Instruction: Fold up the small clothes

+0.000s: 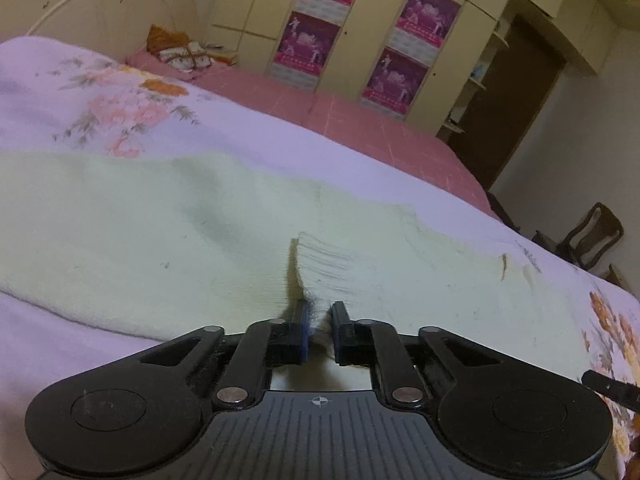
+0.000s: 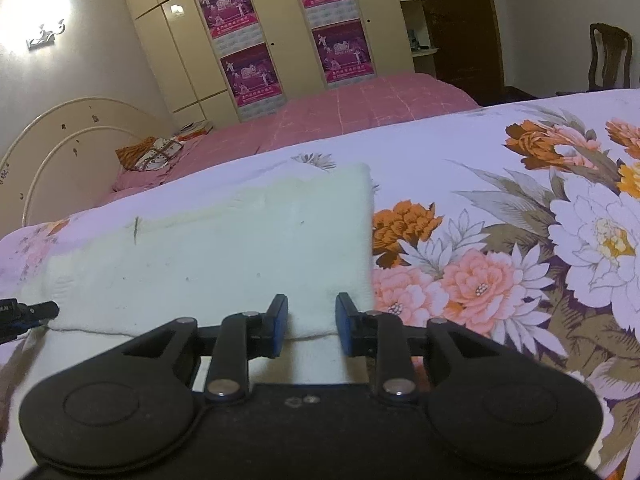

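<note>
1. The left gripper [image 1: 319,312] has its jaws drawn nearly together, pinching a bunched ribbed edge of the pale cream garment [image 1: 168,224] between its blue-padded fingers [image 1: 302,322].
2. From that pinch the ribbed cuff stands up a little off the rest of the cloth, with a short fold line running away toward the far side.
3. The garment lies spread across the floral bedspread [image 1: 72,92], stretching from the near left to the right; a few dark specks and a small stain mark show on its surface.
4. The right gripper [image 2: 311,314] has its jaws spread apart, and the near edge of the same garment [image 2: 224,248] lies between them; whether the fingers [image 2: 280,320] touch the cloth cannot be told.
5. In the right wrist view the garment's right edge is straight and sits just beside an orange flower print on the bedspread [image 2: 500,240].
6. The black tip of the left gripper shows at the near left edge of the right wrist view, at the garment's left corner.
7. Beyond the bedspread lies a pink checked bed cover [image 2: 360,108], with a small folded pile [image 2: 154,154] near the cream headboard [image 2: 60,148].
8. On the far wall stand cream wardrobes [image 2: 176,60] carrying magenta posters [image 2: 240,40]; a dark wooden chair [image 2: 610,58] stands far right.
</note>
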### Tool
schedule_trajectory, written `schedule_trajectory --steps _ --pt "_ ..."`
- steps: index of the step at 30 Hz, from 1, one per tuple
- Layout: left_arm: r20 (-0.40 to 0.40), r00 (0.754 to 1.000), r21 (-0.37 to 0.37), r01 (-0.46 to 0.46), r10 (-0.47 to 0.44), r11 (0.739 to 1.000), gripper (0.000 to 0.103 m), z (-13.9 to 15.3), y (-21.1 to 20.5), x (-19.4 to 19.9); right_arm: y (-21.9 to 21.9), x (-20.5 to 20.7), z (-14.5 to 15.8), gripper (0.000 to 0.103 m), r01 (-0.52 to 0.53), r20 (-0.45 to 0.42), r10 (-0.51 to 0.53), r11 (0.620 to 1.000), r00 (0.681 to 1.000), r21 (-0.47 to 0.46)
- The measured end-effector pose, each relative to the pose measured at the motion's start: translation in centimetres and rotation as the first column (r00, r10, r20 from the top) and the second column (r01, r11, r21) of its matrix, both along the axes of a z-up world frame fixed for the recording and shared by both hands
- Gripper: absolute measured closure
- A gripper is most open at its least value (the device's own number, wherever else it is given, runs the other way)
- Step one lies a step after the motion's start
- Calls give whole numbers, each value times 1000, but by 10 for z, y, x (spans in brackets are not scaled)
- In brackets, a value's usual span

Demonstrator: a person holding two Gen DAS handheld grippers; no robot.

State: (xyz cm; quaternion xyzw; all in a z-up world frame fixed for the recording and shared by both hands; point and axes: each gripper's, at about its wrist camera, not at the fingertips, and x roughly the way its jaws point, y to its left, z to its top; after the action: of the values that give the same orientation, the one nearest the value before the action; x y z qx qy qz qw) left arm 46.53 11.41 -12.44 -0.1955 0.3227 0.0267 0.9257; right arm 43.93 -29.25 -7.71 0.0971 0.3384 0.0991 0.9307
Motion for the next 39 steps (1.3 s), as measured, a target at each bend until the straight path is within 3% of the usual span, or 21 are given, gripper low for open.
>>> schedule_trajectory --steps 4,10,11,12,14,15,19,24,28,30,35,37,39 --pt "43 999 7 -20 20 1000 95 7 -3 -9 -5 0 -1 76 -8 -4 8 1000 1000 4" --pt "5 1000 55 -6 6 998 92 2 0 -9 -4 -1 -2 77 -14 -2 14 1000 1000 0" --pt "7 1000 64 -21 21 998 85 5 0 -9 -4 0 -2 77 -16 -3 16 1000 1000 -4" --pt "21 998 89 -56 54 994 58 10 0 -13 -4 0 0 76 -18 -4 18 1000 1000 -5" --pt "88 993 164 -91 77 982 24 22 -6 -18 -6 0 5 76 -24 11 23 1000 1000 8" --pt "119 992 188 -63 41 980 24 27 -11 -16 -7 1 9 75 -22 30 22 1000 999 4" --pt "111 988 245 80 -110 966 24 29 -48 16 -4 29 12 80 -4 35 3 1000 999 12" --pt "34 990 269 119 -133 956 24 7 -74 45 46 62 8 80 -128 49 129 992 990 -20" --pt "30 992 284 113 -127 952 24 3 -70 41 79 72 3 79 -252 50 262 956 964 -149" --pt "29 992 291 106 -120 951 24 2 -63 40 69 79 2 81 -226 51 239 958 970 -177" --pt "35 994 286 90 -104 954 24 -1 -54 41 2 110 2 83 10 37 -5 990 999 -141" --pt "29 994 304 90 -104 948 24 -1 -58 42 -10 115 -1 85 7 25 -4 993 1000 -119" --pt "25 994 309 91 -104 947 24 1 -59 42 -4 111 0 84 -13 31 18 985 999 -172"
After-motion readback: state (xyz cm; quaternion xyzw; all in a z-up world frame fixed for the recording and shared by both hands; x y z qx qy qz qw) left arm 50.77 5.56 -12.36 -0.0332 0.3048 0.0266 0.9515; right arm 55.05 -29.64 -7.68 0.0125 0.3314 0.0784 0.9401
